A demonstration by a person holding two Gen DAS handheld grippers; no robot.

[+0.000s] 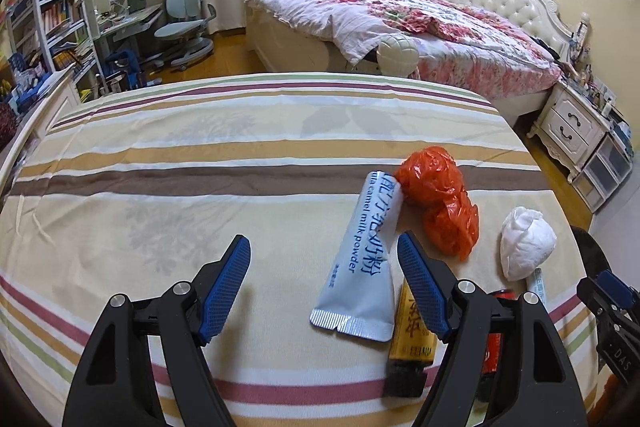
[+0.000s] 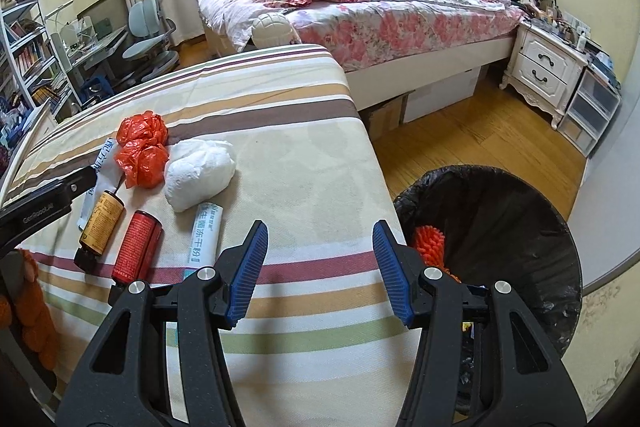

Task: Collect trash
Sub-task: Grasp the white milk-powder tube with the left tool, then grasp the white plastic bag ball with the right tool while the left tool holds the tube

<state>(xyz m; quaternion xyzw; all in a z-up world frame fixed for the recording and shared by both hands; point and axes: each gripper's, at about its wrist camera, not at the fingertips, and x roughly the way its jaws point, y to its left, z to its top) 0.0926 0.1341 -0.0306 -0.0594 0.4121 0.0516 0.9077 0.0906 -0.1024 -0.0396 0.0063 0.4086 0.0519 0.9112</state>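
Trash lies on a striped bed sheet (image 1: pixel 200 155). A white milk powder sachet (image 1: pixel 360 263) lies just inside my open left gripper (image 1: pixel 324 259), close to its right finger. A crumpled orange plastic bag (image 1: pixel 440 199), a white crumpled tissue (image 1: pixel 526 241) and a yellow-labelled brown bottle (image 1: pixel 412 343) lie to its right. In the right wrist view I see the orange bag (image 2: pixel 144 151), the tissue (image 2: pixel 198 171), the yellow bottle (image 2: pixel 100 227), a red can (image 2: pixel 136 247) and a small white sachet (image 2: pixel 204 237). My right gripper (image 2: pixel 320 267) is open and empty over the sheet's right edge.
A black-lined trash bin (image 2: pixel 500 211) stands on the wooden floor right of the sheet, with an orange item (image 2: pixel 430 245) inside. A floral bed (image 2: pixel 360 3), a white nightstand (image 2: pixel 544 71), a desk with a grey chair (image 1: pixel 184 23) and bookshelves (image 1: pixel 44 7) are behind.
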